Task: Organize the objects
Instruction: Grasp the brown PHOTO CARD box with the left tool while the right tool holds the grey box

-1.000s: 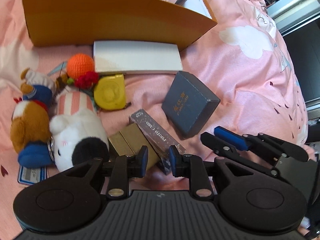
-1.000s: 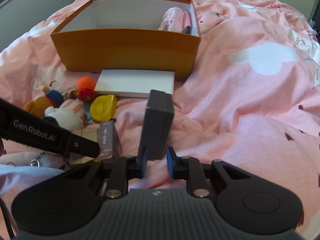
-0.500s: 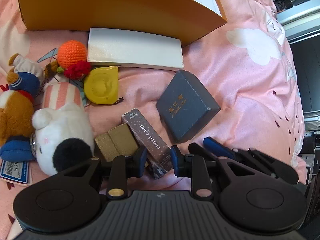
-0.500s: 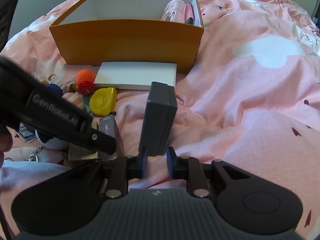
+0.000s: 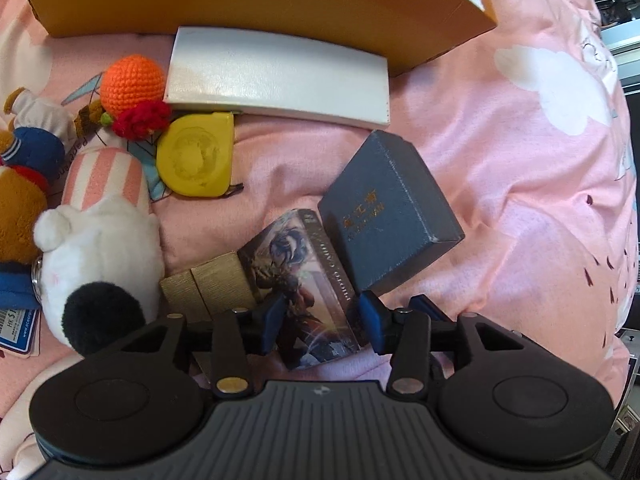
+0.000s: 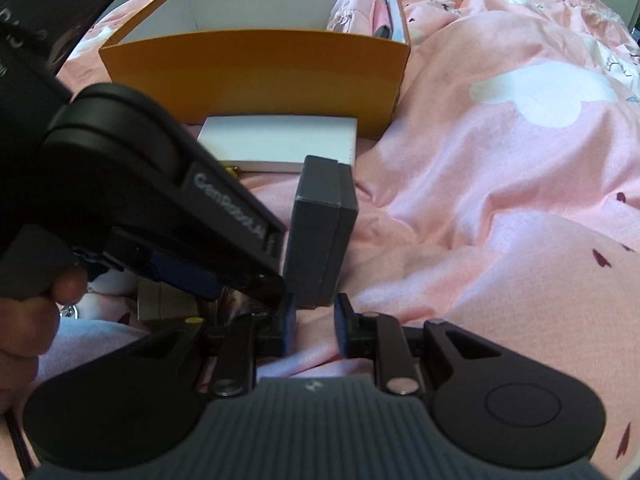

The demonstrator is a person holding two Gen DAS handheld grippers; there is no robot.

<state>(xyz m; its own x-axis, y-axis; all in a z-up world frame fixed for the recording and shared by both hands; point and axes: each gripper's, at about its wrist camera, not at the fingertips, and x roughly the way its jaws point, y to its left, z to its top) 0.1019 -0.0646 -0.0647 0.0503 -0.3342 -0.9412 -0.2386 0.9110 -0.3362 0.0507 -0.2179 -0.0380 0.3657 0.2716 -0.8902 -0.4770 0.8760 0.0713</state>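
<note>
The card box (image 5: 310, 280), printed with artwork and the words "PHOTO CARD", lies on the pink bed (image 5: 520, 200) between the blue pads of the left hand-held gripper (image 5: 322, 322). The jaws straddle its near end; whether the pads already press on it cannot be told. Its far end touches the dark blue box (image 5: 388, 216), which sits tilted on the bedding, and its left side rests against a gold box (image 5: 208, 288).

In the right wrist view the blue box (image 6: 322, 232) stands on edge just ahead of the right hand-held gripper (image 6: 314, 326), whose jaws are parted and hold nothing. The left hand-held gripper (image 6: 256, 276) crosses this view from the left.

Farther out lie a white box (image 5: 280, 80) against the wall of the orange box (image 6: 256, 68), a yellow tape measure (image 5: 196, 160), an orange crochet ball (image 5: 132, 80), and plush toys (image 5: 100, 248) at the left. The orange box holds pink items (image 6: 360, 12) in its far right corner.
</note>
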